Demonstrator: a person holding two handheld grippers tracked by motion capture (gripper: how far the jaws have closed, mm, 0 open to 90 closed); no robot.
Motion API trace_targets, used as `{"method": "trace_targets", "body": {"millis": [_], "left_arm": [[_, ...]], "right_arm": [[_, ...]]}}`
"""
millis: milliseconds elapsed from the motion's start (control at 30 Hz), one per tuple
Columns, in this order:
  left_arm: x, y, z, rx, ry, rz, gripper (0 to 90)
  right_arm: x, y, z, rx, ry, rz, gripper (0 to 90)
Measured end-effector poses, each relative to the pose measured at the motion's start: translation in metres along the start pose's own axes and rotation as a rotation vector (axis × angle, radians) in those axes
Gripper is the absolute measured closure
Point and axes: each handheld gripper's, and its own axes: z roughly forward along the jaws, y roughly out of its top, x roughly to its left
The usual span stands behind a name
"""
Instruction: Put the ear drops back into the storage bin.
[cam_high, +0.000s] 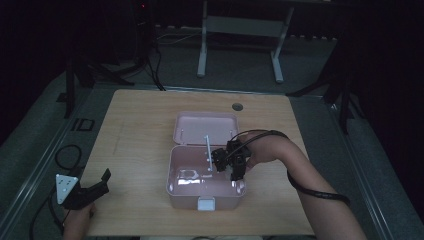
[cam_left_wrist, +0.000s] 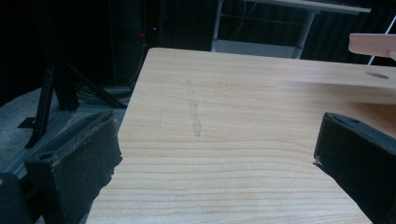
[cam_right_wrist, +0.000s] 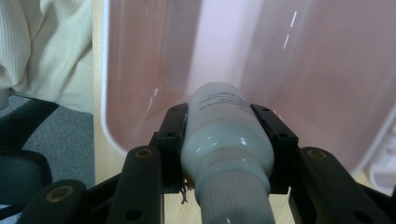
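A pink plastic box (cam_high: 172, 172) stands open in the middle of the wooden table (cam_high: 135, 130), its lid (cam_high: 205, 127) folded back behind it. My right gripper (cam_high: 231, 166) hangs over the box's right half. In the right gripper view it (cam_right_wrist: 227, 126) is shut on a white bottle (cam_right_wrist: 224, 140) with a ribbed cap, held by its shoulder and pointing into the pink box interior (cam_right_wrist: 327, 70). My left gripper (cam_high: 102, 181) rests at the table's near left corner. Its jaws (cam_left_wrist: 217, 144) stand open with bare wood between them.
A round hole (cam_high: 237, 106) sits in the tabletop behind the lid. A white upright bar (cam_high: 207, 150) rises at the box's hinge. A white desk frame (cam_high: 240, 30) stands beyond the table. A cream garment (cam_right_wrist: 42, 51) and black chair base (cam_right_wrist: 21, 140) lie past the near edge.
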Motion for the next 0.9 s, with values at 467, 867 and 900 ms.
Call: {"method": "trace_targets", "body": {"millis": [467,867,900], "left_arm": [[0.000,0.000,0.000,0.001,0.000,0.000,0.5],[0.000,0.000,0.000,0.003,0.001,0.000,0.5],[0.000,0.000,0.000,0.002,0.000,0.000,0.5]], "right_arm": [[-0.006,0.011,0.042,0.003,0.018,-0.055,59.4],[-0.012,0.016,0.078,0.051,0.027,-0.055,59.4],[-0.012,0.017,0.084,0.065,0.033,-0.053,59.4]]}}
